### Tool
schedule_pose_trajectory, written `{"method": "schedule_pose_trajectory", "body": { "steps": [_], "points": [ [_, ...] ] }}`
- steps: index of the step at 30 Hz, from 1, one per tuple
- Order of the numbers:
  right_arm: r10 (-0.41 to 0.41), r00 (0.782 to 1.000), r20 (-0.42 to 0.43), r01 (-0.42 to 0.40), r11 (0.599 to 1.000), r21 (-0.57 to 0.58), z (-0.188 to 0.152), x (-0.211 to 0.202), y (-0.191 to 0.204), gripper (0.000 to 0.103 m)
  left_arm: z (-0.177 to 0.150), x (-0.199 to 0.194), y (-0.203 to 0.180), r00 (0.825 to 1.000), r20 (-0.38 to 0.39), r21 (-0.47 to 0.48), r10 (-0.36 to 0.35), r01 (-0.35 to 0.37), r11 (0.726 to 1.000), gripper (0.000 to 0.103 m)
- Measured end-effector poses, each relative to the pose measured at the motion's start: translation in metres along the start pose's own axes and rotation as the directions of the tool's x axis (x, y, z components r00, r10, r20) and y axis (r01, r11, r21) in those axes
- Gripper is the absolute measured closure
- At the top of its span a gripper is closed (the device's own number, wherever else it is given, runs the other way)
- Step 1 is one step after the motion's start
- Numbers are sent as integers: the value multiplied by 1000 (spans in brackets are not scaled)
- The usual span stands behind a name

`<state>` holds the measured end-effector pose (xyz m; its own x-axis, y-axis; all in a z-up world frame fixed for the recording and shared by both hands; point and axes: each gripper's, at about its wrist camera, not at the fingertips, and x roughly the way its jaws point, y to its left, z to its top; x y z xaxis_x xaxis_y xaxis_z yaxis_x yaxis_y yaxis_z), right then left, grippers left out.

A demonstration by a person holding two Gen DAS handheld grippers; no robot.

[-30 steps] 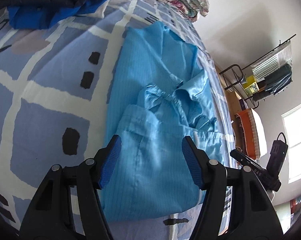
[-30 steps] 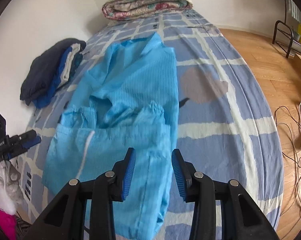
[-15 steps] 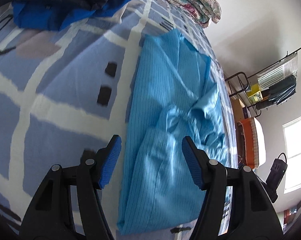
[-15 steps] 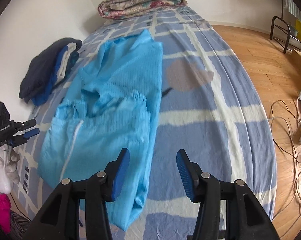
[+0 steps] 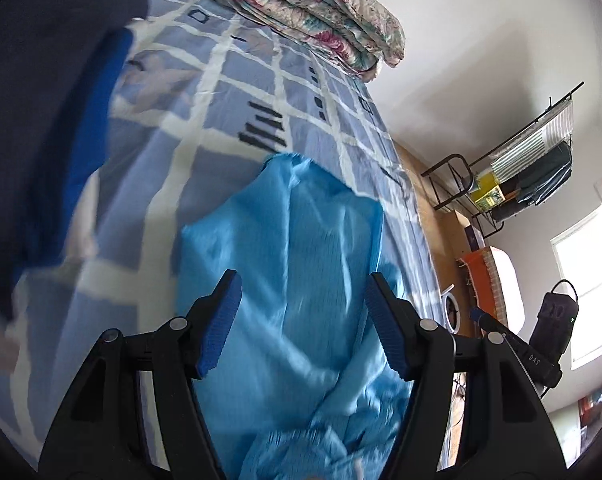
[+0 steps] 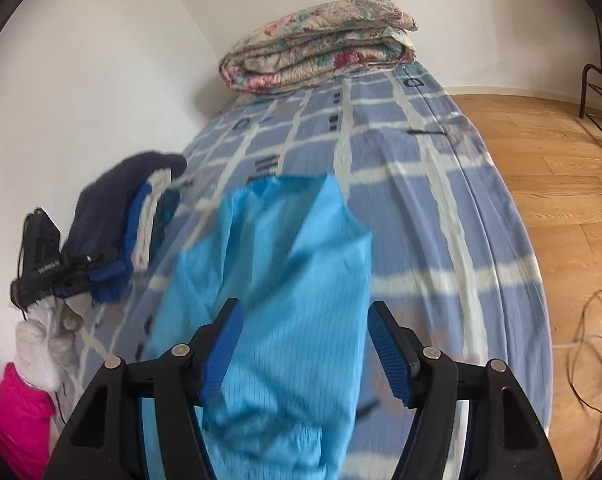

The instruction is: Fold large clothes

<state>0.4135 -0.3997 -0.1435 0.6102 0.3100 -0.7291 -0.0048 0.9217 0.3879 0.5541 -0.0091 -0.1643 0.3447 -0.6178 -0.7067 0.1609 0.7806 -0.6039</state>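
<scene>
A bright blue striped garment (image 5: 301, 264) lies lengthwise on the blue checked bed (image 5: 221, 128), partly folded, its far hem toward the bed's head. It also shows in the right wrist view (image 6: 285, 288). My left gripper (image 5: 303, 320) is open and empty, hovering over the garment's middle. My right gripper (image 6: 305, 344) is open and empty above the garment's right half. The other gripper (image 6: 81, 268) appears at the left of the right wrist view, held by a white-gloved hand (image 6: 41, 340).
A folded floral quilt (image 6: 321, 56) lies at the bed's head. A pile of dark and blue clothes (image 6: 121, 216) sits by the wall, also in the left wrist view (image 5: 41, 120). Wooden floor (image 6: 561, 200) with cables (image 6: 593, 352) is right; a metal rack (image 5: 513, 176) stands beyond.
Both grippers have moved forward along the garment toward the bed's head and the right gripper has opened wider. The garment's near end now lies under the grippers.
</scene>
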Motion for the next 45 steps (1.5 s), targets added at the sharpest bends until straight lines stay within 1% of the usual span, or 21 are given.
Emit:
{"method": "schedule_pose_trajectory", "body": {
  "steps": [6,8,11,12,14,18,19,20,21,23,24,25,26,27,30,31,33,34,37,42,45],
  "points": [
    [-22,1000,-14,22,1000,5,61,68,-16,34,61,74,3,999,-48,-5,0,0,1000,34],
    [-25,999,-22,25,1000,15,74,92,-21,34,69,94,3,998,-64,11,7,-7,1000,34],
    [-31,999,-44,33,999,26,87,128,-27,34,82,129,3,993,-99,55,62,-57,997,34],
    [-34,998,-50,35,999,27,90,138,-29,34,84,140,5,991,-114,50,68,-63,997,34],
    [-31,998,-63,34,998,45,94,162,-33,34,86,155,10,988,-143,33,54,-50,998,34],
    [-20,994,-111,26,998,54,99,201,-32,36,88,177,13,983,-160,58,92,-84,995,36],
    [-18,992,-123,23,999,43,99,207,-30,37,88,181,13,983,-160,70,92,-82,994,41],
    [-25,990,-140,28,999,19,99,215,-26,49,88,184,12,983,-158,80,97,-85,993,58],
    [-44,987,-154,43,999,-7,98,221,-21,70,87,187,12,983,-153,86,104,-92,992,79],
    [-70,986,-154,66,997,-31,96,225,-15,86,85,187,12,987,-138,82,85,-74,994,97],
    [-73,987,-147,67,997,-41,95,224,-12,96,84,184,12,990,-120,80,71,-62,995,98],
    [-78,988,-132,71,996,-58,94,221,-8,99,83,177,10,994,-93,86,61,-53,995,99],
    [-89,991,-104,81,994,-77,94,215,-3,100,82,168,9,997,-67,84,46,-41,996,100],
    [-88,994,-71,82,993,-83,95,206,-1,101,81,156,10,999,-38,65,6,-3,998,101],
    [-28,999,45,30,998,-50,96,173,2,102,76,123,10,997,33,21,-73,72,997,101],
    [-23,997,80,27,998,-54,95,162,6,102,75,115,8,996,45,22,-83,82,996,101],
    [-58,994,93,65,995,-76,93,151,17,102,68,97,-2,994,60,46,-92,89,995,102],
    [-56,994,96,65,994,-87,92,145,21,102,65,88,-9,994,65,67,-87,82,994,102],
    [-21,993,115,32,995,-97,86,116,36,102,52,62,-28,995,76,130,-58,48,990,102],
    [13,993,121,-2,996,-92,67,58,59,102,26,15,-43,993,85,131,-76,65,989,102],
    [17,994,112,-4,994,-109,48,28,74,102,0,-17,-57,994,82,160,-75,61,985,102]
  ]
}}
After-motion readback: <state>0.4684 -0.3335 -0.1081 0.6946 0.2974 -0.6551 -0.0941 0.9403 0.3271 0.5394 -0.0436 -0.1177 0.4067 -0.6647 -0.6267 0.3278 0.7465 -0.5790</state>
